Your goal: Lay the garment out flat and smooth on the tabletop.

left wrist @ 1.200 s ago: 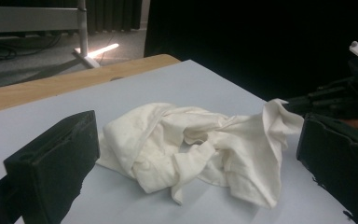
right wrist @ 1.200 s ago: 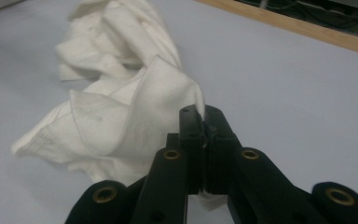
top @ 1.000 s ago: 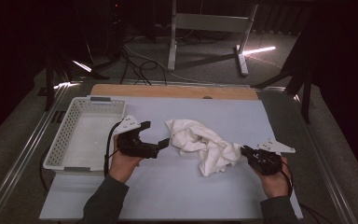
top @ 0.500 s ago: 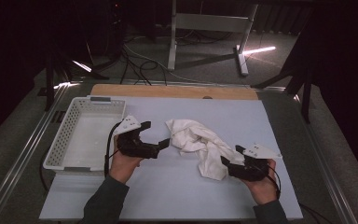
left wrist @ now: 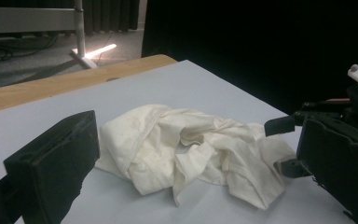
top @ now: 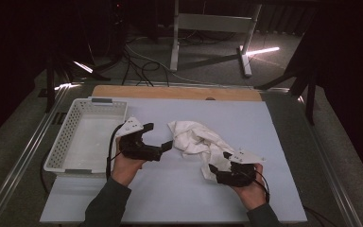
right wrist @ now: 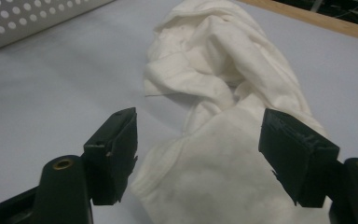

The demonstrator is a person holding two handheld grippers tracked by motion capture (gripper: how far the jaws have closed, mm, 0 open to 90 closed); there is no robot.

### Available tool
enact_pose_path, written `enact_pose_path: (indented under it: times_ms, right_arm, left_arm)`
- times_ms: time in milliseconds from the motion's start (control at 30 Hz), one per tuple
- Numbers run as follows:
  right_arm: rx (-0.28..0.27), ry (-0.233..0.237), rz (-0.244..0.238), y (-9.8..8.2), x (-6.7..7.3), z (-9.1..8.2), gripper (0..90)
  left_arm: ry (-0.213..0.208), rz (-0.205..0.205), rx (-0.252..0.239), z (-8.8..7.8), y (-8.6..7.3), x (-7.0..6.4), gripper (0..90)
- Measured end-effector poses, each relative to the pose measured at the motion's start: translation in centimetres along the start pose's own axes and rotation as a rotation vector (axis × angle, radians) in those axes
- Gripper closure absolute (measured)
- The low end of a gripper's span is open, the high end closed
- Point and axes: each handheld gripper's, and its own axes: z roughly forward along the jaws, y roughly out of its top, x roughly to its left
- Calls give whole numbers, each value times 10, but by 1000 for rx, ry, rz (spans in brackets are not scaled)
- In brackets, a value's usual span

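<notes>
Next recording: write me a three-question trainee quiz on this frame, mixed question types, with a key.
1. True or false: the right claw is clamped shut on the white cloth.
2. Which side of the table, as seen in the high view, holds the white perforated basket? A) left B) right C) far edge
3. Fill in: the left claw is open, and the cloth lies ___ of it.

Key
1. False: its jaws stand open, with the near end of the cloth between them, unpressed.
2. A
3. Ahead, crumpled on the pale blue mat.
</notes>
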Motion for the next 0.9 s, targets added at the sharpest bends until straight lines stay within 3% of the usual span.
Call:
enact_pose_path:
  times_ms: [167, 333, 400, 533, 633, 700, 767, 833, 900]
  right_arm:
    - [24, -1, 0, -1, 5, 11, 221]
    - [88, -10, 1, -3, 12, 27, 144]
    - [107, -31, -37, -4, 14, 32, 137]
    - [161, -40, -57, -6, 17, 42, 139]
    - [204, -80, -108, -8, 17, 49, 164]
    - [241, -104, -121, -10, 16, 52, 247]
    - [267, -145, -128, -12, 14, 52, 447]
    - [287, -155, -157, -12, 10, 48, 660]
    - [279, -173, -145, -11, 3, 43, 791]
  left_arm:
    - [-3, 2, 3, 1, 0, -1, 3]
    - [-7, 5, 8, 2, -1, -1, 4]
    - [-7, 3, 9, 3, -2, -2, 4]
    - [-8, 2, 13, 5, -3, -2, 4]
    - [-12, 6, 17, 7, -3, -4, 4]
    - [-16, 4, 19, 9, -4, -5, 4]
    - [-20, 8, 23, 10, -4, -6, 4]
    - [-23, 11, 30, 13, -5, -8, 4]
    - [-31, 9, 36, 16, -7, -9, 8]
